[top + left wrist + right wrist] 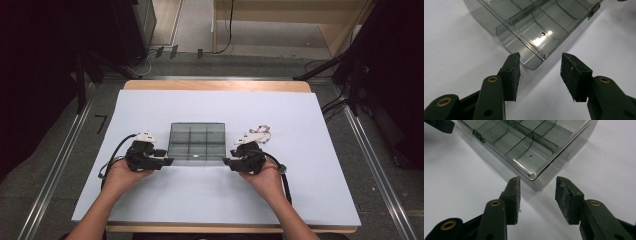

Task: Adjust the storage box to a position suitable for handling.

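1. Smoky grey clear plastic, that is the shallow lidded organiser box (196, 142) with its grid of compartments. It sits flat at the centre of the high view on the white sheet (150, 107) that covers the table, lid down.
2. At the left of that view, my left gripper (167, 161) points in at the box's near left corner. In the left gripper view its black pads (512, 75) stand apart with the rounded corner (534, 63) just ahead of the gap, nothing pressed, nothing held.
3. At the right, my right gripper (226, 161) mirrors it at the near right corner. In the right gripper view the corner (535, 182) sits just above the parted pads (513, 197); this one too is released and apart from the plastic.
4. I judge this the approach, both tools lined up to take the box.
5. Next I would ease each forward until a corner lies between the pads, then clench evenly, since slick thin walls may slip or skew.
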The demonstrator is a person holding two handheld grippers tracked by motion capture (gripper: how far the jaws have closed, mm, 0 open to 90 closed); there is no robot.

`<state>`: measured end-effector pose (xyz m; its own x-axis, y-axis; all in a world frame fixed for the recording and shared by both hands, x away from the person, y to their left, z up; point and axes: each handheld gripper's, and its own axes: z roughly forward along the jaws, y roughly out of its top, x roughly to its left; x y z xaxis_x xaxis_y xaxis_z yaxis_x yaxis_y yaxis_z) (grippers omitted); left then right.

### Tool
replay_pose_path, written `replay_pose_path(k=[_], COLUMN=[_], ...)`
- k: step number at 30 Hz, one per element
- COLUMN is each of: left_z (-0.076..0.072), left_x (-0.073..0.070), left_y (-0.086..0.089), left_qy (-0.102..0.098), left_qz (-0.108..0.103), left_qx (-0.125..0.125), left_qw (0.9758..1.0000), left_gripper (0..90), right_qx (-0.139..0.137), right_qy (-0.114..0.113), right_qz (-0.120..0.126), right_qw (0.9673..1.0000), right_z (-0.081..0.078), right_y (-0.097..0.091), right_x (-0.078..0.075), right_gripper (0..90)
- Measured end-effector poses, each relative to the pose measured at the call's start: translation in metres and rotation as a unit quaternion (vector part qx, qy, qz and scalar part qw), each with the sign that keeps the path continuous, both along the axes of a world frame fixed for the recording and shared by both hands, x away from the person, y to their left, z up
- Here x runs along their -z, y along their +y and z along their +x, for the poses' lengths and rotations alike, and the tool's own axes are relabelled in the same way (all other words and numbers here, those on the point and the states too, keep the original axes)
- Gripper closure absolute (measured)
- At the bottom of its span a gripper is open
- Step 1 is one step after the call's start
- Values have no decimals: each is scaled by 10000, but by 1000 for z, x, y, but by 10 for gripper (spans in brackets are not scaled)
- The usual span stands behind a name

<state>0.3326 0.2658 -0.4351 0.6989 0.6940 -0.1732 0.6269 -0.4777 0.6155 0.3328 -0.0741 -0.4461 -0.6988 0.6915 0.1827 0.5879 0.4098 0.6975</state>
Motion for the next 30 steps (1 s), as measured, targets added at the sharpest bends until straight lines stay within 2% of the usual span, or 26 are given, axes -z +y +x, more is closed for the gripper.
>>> replay_pose_path(k=[5,9,21,26,30], left_z=[2,5,6,8,6], left_x=[2,2,4,4,0], left_y=[-4,-4,-6,-5,-5], left_qy=[-48,8,33,90,67], left_qz=[75,17,96,64,78], left_qx=[-44,-122,-116,-126,-150], left_qw=[10000,9999,9999,9999,9998], left_gripper=[505,495,490,505,522], right_qx=[-16,-33,-58,-20,6], right_qy=[37,104,148,117,116], right_qz=[49,65,62,-100,-88], right_qw=[10000,9999,9999,9999,9999], right_z=[3,4,4,5,5], right_y=[2,3,8,12,11], right_x=[0,1,4,3,3], right_gripper=[598,597,629,626,633])
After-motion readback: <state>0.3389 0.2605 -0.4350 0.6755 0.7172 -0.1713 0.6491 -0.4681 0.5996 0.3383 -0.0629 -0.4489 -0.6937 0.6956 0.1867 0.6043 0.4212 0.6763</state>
